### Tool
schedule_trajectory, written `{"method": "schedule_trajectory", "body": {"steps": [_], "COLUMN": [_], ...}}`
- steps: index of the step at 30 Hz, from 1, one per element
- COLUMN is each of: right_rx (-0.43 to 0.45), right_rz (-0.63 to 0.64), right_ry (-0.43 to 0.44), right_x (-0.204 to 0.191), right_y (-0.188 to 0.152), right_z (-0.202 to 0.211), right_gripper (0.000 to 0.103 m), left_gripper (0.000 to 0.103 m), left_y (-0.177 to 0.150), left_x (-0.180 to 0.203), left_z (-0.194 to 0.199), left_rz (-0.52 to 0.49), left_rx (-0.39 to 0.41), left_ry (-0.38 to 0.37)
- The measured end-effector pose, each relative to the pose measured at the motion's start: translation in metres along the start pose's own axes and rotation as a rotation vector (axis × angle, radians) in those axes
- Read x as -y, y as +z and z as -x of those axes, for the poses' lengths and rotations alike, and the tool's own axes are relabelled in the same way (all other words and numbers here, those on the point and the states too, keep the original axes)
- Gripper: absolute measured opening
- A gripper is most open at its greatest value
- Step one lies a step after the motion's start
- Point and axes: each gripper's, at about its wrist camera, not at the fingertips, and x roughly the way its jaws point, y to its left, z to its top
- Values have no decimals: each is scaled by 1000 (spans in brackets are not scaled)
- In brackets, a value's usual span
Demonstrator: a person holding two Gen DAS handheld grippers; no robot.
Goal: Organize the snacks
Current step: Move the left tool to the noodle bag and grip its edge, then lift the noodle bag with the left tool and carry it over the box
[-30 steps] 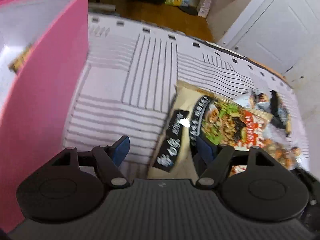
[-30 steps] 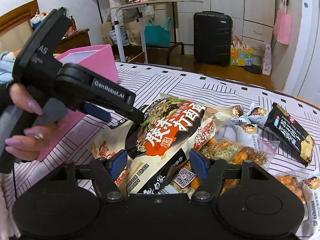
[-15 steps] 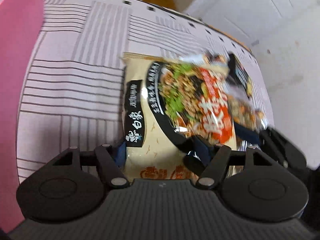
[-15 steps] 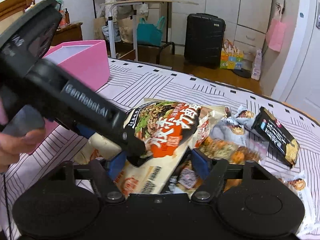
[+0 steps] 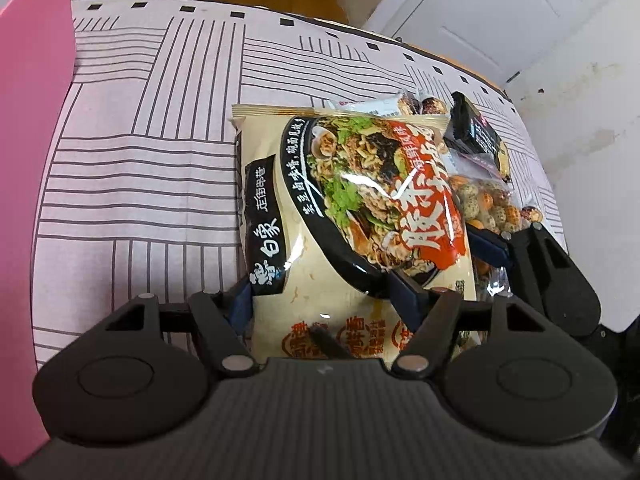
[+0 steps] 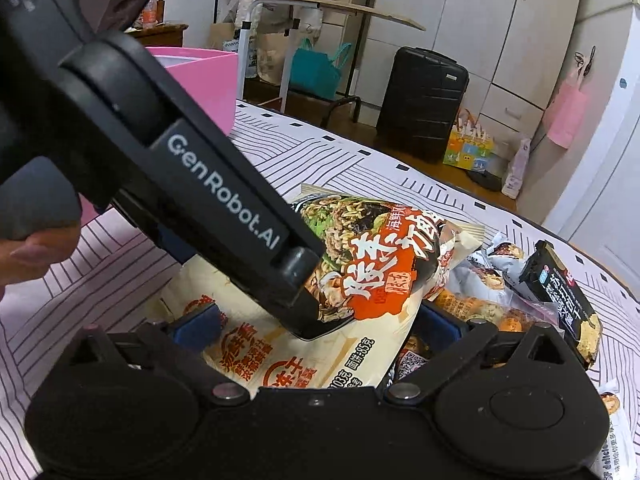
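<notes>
1 noodle packet (image 5: 352,216) lies on the striped table (image 5: 160,160) atop a few smaller snack bags, beside 1 pink box (image 5: 28,160). Left gripper (image 5: 324,300) fingers clamp its near end. Right gripper (image 6: 320,320) fingers are opening wide around it, pads clear.

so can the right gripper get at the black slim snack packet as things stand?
Probably yes. The black slim snack packet lies uncovered atop the pile, just right of the right gripper, whose jaws are opening around the beige noodle bag; it must clear that first.
</notes>
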Motion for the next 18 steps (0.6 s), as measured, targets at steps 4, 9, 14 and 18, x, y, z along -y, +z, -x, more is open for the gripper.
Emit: {"method": "schedule_trajectory", "body": {"steps": [4,9,14,18], "right_rx": [10,14,2,22], "right_rz": [-46,-94,-117,-113], "right_ry": [16,31,28,24], "right_x": [3,6,4,3], "right_y": [2,3,9,10], "right_z": [6,10,17,28], "right_gripper": [100,99,99,99], "left_gripper": [68,68,67,67], "left_y": [-5,-10,-13,-16], "left_x": [10,18,24,28], "left_z": [7,17,29,40], "left_rz": [-36,-51,-62,-69], "left_rx": [-5,-6,-6,-3], "left_ry": [23,30,34,34]}}
